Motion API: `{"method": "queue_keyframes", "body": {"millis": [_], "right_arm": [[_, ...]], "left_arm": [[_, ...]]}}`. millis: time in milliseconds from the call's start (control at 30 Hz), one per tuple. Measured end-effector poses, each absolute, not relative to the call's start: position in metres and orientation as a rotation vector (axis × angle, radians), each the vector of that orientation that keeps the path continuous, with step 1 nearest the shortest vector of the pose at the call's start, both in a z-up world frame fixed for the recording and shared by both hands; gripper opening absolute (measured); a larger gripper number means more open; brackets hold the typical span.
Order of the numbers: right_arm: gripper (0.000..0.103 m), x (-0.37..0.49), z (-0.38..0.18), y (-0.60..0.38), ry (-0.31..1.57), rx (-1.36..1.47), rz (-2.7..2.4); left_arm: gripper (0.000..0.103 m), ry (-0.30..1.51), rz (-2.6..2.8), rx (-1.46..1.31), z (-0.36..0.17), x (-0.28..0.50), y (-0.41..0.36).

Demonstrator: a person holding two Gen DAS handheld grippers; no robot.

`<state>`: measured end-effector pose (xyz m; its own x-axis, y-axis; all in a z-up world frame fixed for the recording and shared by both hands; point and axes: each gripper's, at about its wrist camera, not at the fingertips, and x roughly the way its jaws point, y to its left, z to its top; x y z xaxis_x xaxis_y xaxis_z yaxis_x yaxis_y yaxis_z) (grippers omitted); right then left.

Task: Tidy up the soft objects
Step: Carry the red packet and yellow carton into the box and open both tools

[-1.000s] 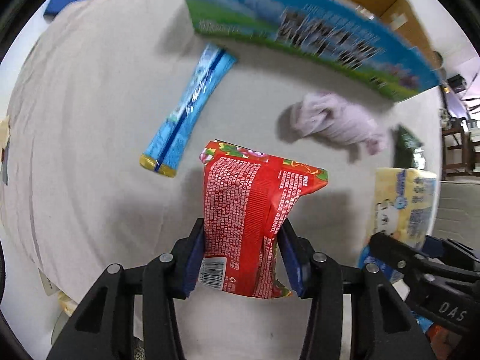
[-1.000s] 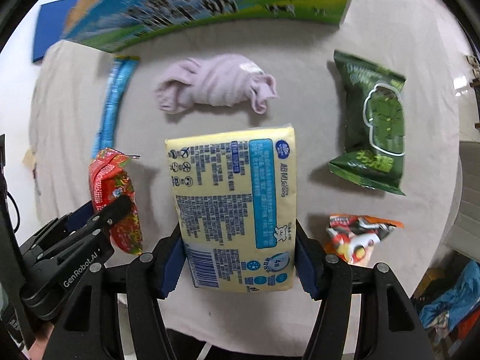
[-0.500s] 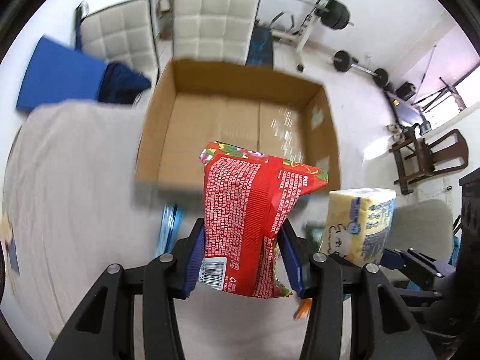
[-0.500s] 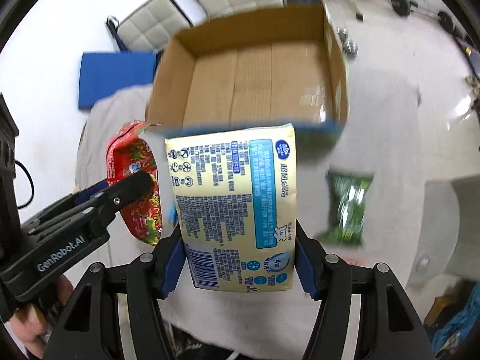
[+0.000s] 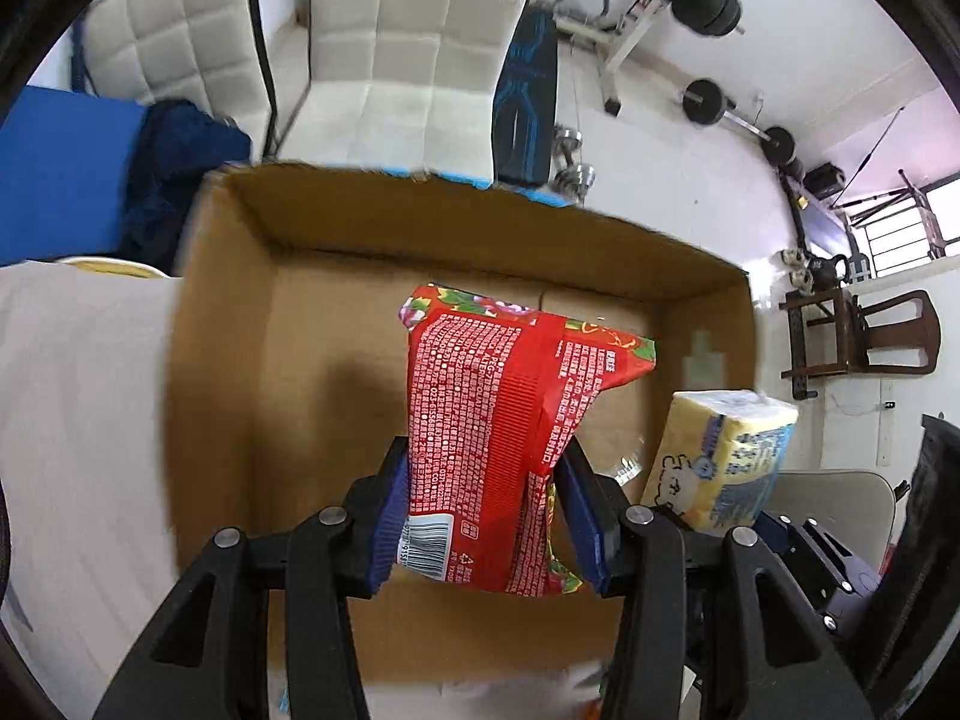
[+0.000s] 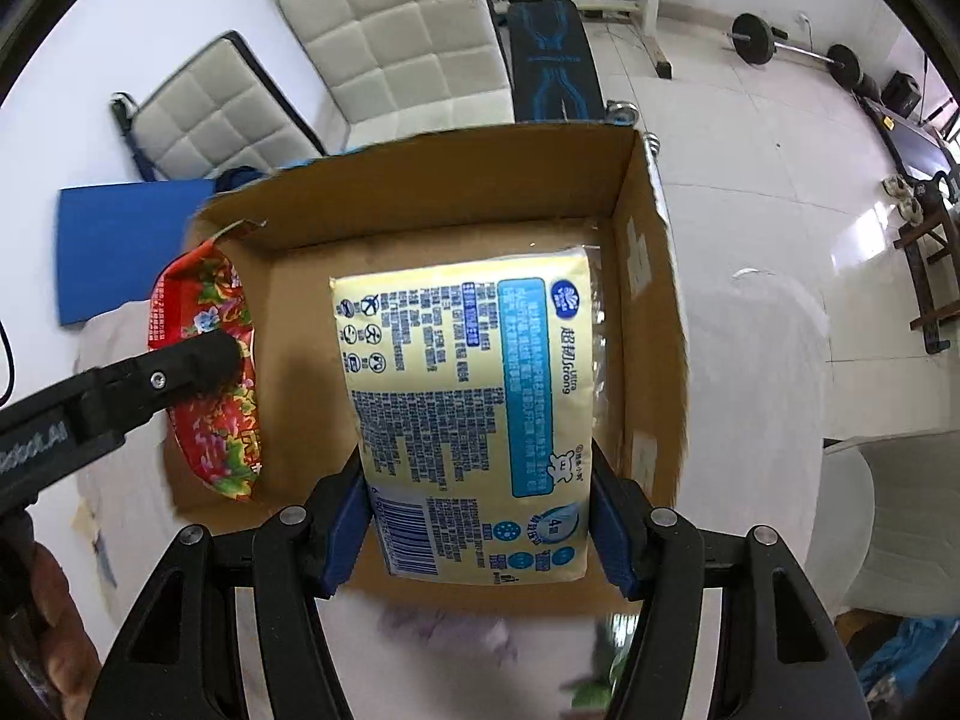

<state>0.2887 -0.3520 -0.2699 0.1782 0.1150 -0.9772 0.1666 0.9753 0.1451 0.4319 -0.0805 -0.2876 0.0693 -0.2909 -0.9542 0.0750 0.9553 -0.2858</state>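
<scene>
My left gripper (image 5: 483, 510) is shut on a red snack bag (image 5: 504, 420) and holds it over the open cardboard box (image 5: 252, 360). My right gripper (image 6: 480, 516) is shut on a yellow tissue pack (image 6: 468, 396) and holds it over the same box (image 6: 651, 324). The tissue pack (image 5: 720, 462) shows at the right of the left wrist view, the red bag (image 6: 210, 372) at the left of the right wrist view. The box floor that shows is bare.
The box stands at the far edge of a cloth-covered table (image 5: 78, 420). Beyond it are white padded chairs (image 5: 420, 54), a blue mat (image 6: 126, 240) and gym weights (image 6: 768, 42). A pale purple cloth (image 6: 444, 630) lies blurred in front of the box.
Both grippers have risen from the table and moved forward over the box, each still holding its pack. The items left on the table have dropped out of view.
</scene>
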Motion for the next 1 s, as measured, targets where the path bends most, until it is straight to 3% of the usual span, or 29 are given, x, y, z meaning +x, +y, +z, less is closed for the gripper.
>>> {"method": "queue_keyframes", "body": {"millis": [400,767,867,1000], "right_arm": [[0.066,0.357,-0.355,-0.342,1.47,0.154,-0.023],[0.068,0.351,-0.357,-0.343,1.485,0.134,-0.031],[0.068,0.343,-0.347,-0.344,1.477,0.127,-0.041],[0.068,0.322,-0.334,-0.341,1.479,0.09,-0.057]], "left_arm": [[0.045,1.576,-0.332,-0.192,-0.345,0.463,-0.109],[0.045,1.562,-0.283,-0.167,-0.334,0.453,-0.088],[0.053,1.53,-0.267,-0.125,-0.322,0.443,-0.081],[0.054,1.495,-0.235,-0.072,-0.302,0.421,-0.071]]}}
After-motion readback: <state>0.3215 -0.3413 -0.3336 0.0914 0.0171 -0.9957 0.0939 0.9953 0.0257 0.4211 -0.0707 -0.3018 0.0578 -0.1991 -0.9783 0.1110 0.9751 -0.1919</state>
